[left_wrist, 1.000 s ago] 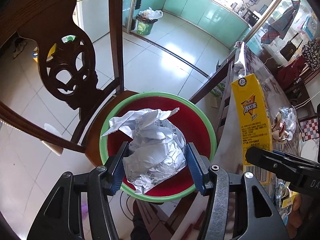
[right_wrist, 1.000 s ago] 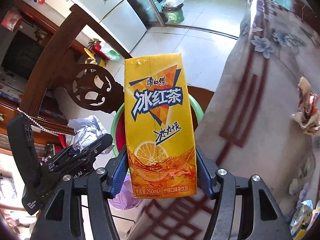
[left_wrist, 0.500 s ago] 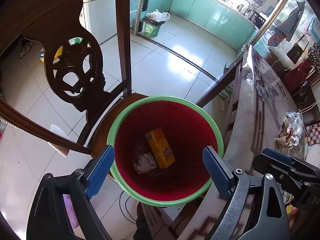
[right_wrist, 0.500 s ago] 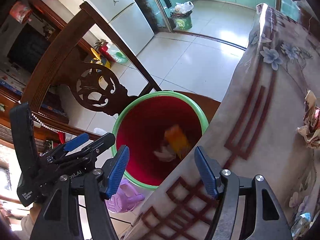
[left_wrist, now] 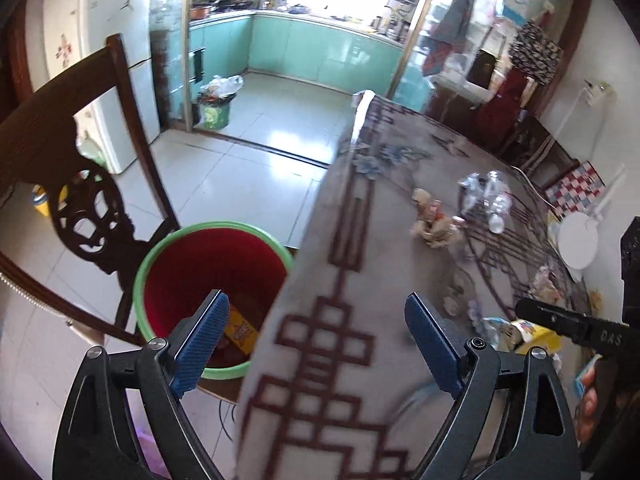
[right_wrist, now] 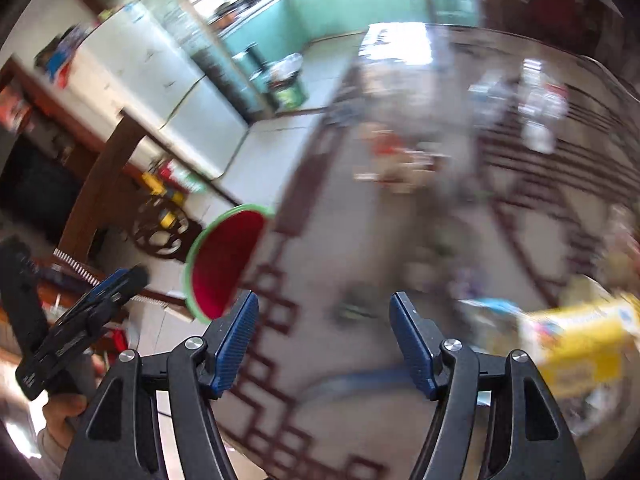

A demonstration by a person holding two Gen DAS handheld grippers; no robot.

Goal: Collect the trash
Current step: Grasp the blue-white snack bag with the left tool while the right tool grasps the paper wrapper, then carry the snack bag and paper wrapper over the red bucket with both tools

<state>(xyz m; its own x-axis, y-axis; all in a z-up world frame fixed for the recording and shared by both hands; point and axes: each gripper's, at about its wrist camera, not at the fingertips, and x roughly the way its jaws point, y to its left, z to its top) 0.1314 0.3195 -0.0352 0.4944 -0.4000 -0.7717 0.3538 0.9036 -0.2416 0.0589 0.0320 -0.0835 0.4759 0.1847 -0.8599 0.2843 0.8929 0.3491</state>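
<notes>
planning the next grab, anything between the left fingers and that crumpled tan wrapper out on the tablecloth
Nothing visible. The left gripper is open and empty above the table edge, and only bare patterned tablecloth lies between it and the crumpled wrapper. The clear plastic bag sits beyond it.

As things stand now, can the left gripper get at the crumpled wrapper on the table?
Probably yes. The left gripper is open and empty above the table, and bare cloth lies between it and the crumpled wrapper; nothing stands in the way.
</notes>
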